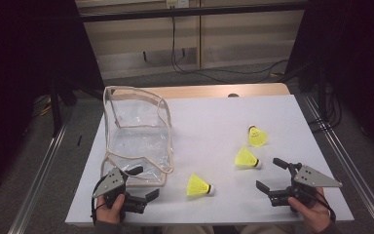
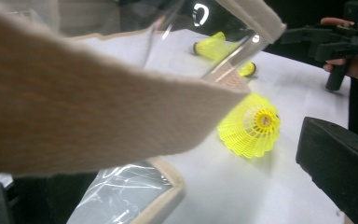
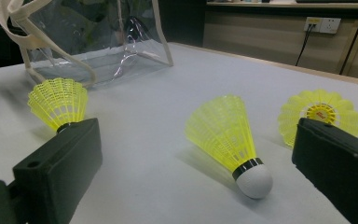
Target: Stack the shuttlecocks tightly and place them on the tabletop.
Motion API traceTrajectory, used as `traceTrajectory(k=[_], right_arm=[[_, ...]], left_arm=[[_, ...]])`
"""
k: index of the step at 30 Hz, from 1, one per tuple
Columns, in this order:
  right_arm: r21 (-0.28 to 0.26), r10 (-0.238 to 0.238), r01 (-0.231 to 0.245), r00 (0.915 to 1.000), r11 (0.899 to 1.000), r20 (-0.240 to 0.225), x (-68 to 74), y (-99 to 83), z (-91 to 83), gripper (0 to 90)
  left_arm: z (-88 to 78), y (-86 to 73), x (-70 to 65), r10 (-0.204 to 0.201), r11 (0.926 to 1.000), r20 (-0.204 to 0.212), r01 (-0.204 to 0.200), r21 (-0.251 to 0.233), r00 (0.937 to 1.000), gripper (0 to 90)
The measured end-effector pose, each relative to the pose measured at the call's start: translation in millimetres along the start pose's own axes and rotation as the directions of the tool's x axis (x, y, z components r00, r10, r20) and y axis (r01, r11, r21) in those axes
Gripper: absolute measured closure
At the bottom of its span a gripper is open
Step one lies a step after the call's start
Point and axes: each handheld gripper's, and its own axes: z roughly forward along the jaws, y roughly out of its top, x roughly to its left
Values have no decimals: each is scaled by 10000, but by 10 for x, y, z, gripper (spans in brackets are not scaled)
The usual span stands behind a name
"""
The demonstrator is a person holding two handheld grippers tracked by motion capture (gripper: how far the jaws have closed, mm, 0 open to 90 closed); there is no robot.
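Note:
Three yellow shuttlecocks lie on the white table top point(image 1: 214, 117): one near the front point(image 1: 198, 186), one in the middle point(image 1: 247, 158), one farther back point(image 1: 257, 136). A clear bag point(image 1: 136, 139) with beige trim stands open at the left. My left gripper point(image 1: 145, 183) is open at the bag's near corner. In the left gripper view the bag's beige trim point(image 2: 74, 107) hangs close between the jaws, and the front shuttlecock point(image 2: 251, 126) lies beyond. My right gripper point(image 1: 271, 174) is open just short of the middle shuttlecock point(image 3: 223, 135), untouched ahead between its jaws.
The table's front edge runs just under both hands. Metal rails point(image 1: 44, 165) flank the table on both sides. Cables point(image 1: 209, 73) lie on the floor beyond the far edge. Bare table top stretches between the bag and the shuttlecocks.

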Motion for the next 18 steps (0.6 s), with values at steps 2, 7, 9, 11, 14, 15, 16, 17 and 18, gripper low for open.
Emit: traceTrajectory(k=[2, 7, 9, 11, 14, 15, 16, 17, 18], right_arm=[[-3, 30, -30, 10000, 10000, -40, 2, 2, 1, 11], [-1, 21, -21, 10000, 10000, -42, 5, 5, 2, 11], [-6, 32, -32, 10000, 10000, -56, 7, 8, 4, 11], [-6, 13, -13, 10000, 10000, -49, 6, 9, 5, 11], [-50, 41, -41, 9999, 10000, -101, 4, 13, 17, 11], [-46, 37, -38, 9999, 10000, -100, 4, 15, 20, 11], [-46, 37, -38, 9999, 10000, -100, 4, 15, 20, 11], [-40, 3, -3, 10000, 10000, -82, 4, 18, 27, 11], [-40, 3, -3, 10000, 10000, -82, 4, 18, 27, 11]], left_arm=[[4, 4, -8, 174, 9997, 105, -175, 141, 9998, 7], [36, 7, -68, 137, 9994, 337, -147, 306, 9993, 7], [44, 9, -82, 167, 9992, 342, -179, 348, 9993, 7], [61, 10, -106, 249, 9984, 429, -270, 498, 9988, 7], [88, 9, -137, 309, 9969, 572, -349, 711, 9979, 7], [96, 7, -147, 244, 9970, 584, -285, 719, 9980, 7], [96, 7, -147, 244, 9970, 584, -285, 719, 9980, 7], [106, 9, -161, 275, 9965, 558, -318, 778, 9981, 8], [106, 9, -161, 275, 9965, 558, -318, 778, 9981, 8]])
